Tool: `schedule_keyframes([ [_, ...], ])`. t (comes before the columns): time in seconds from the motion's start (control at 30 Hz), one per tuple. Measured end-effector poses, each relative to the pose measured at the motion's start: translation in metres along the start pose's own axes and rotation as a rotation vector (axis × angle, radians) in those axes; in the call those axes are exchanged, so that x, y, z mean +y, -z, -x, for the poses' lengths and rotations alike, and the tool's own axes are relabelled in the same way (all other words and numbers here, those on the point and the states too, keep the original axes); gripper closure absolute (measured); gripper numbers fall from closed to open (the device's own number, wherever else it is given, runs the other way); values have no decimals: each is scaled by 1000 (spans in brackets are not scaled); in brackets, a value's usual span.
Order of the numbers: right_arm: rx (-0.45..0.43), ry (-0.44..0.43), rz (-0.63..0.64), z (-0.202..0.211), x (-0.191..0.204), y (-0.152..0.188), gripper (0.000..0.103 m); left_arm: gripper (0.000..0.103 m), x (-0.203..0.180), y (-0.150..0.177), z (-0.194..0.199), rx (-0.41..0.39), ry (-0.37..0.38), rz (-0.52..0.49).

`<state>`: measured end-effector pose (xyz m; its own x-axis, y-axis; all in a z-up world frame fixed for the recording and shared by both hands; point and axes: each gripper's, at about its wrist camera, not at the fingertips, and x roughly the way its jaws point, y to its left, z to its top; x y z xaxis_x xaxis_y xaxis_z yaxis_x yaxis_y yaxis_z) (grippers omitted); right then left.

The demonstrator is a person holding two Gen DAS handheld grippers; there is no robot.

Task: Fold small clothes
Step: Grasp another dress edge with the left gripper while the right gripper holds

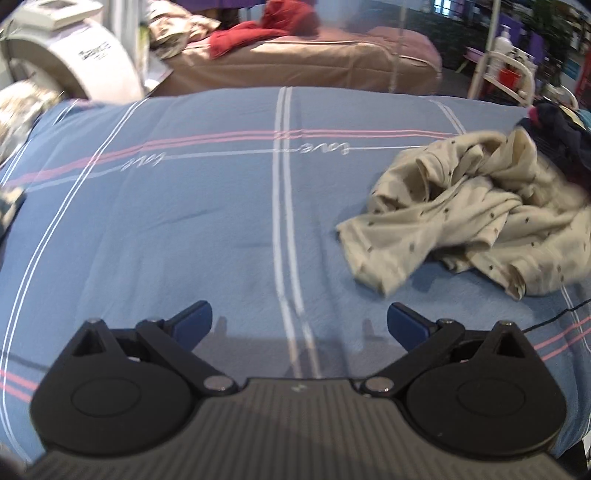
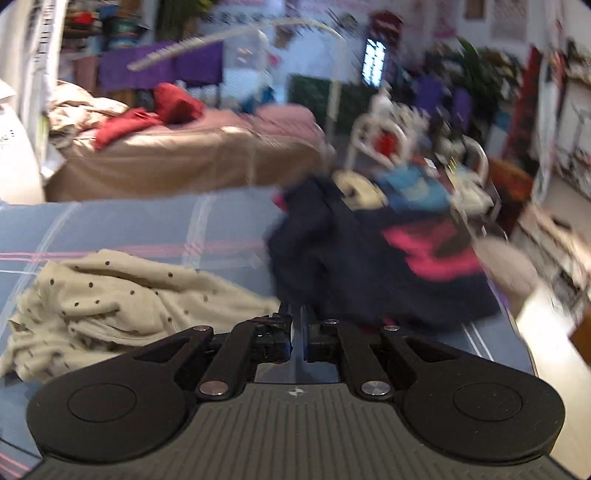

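Observation:
A crumpled cream garment with small dark dots (image 1: 476, 218) lies on the blue striped bedsheet (image 1: 184, 221), to the right of my left gripper (image 1: 299, 321). The left gripper is open and empty, hovering over the sheet. In the right wrist view the same cream garment (image 2: 122, 302) lies at the left. My right gripper (image 2: 297, 328) has its jaws nearly together with nothing between them, above the sheet between the cream garment and a dark navy and pink pile of clothes (image 2: 373, 258).
The dark clothes pile (image 1: 557, 136) sits at the sheet's far right corner. A thin black cable (image 1: 561, 314) crosses the right edge. Another bed with red clothes (image 1: 266, 29) stands behind. A white machine (image 1: 74, 51) is at back left, a white rack (image 2: 391, 136) at back right.

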<state>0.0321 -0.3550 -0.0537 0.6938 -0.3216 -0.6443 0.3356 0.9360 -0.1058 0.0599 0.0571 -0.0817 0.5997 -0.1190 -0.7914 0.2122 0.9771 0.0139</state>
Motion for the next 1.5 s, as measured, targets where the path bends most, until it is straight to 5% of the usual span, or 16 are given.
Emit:
schedule_keyframes([
  [0.07,83,-9,-22,-8,1,18,54,0,-14,-13,-8,-15,11,-42],
  [0.1,94,-40,-74,-7,-1,25,47,0,-20,-20,-12,-31,20,-64],
  [0.17,100,-213,-183,-2,1,33,0,0,-32,-37,-19,-84,33,-112],
  [0.3,-36,-435,-88,16,41,22,0,0,-52,-69,-47,-214,-9,-249],
  [0.4,-106,-473,93,16,77,0,0,1,-66,-84,-81,-208,-55,-373],
  [0.53,-124,-517,215,-2,107,-14,0,7,-64,-91,-112,-122,91,-338],
  [0.63,-146,-555,262,-15,122,-20,0,33,-55,-91,-131,-66,169,-274],
  [0.7,-143,-598,304,-26,135,-26,0,62,-43,-90,-139,-42,289,-220],
  [0.8,-146,-576,414,-35,157,-31,0,88,-34,-91,-152,-13,401,-149],
  [0.93,-77,-569,618,-58,191,-34,0,95,-34,-101,-156,-22,442,-150],
  [0.97,-43,-564,661,-64,198,-33,12,96,-30,-105,-154,-33,452,-139],
  [1.0,-12,-544,679,-69,202,-34,47,96,-27,-110,-151,-47,453,-129],
  [1.03,0,-517,619,-71,196,-39,78,96,-22,-115,-147,-65,447,-120],
  [1.2,-101,-581,274,-37,139,-72,80,96,0,-146,-113,-165,454,-81],
  [1.5,-385,-630,144,108,74,-152,80,100,41,-211,63,-583,457,-17],
])
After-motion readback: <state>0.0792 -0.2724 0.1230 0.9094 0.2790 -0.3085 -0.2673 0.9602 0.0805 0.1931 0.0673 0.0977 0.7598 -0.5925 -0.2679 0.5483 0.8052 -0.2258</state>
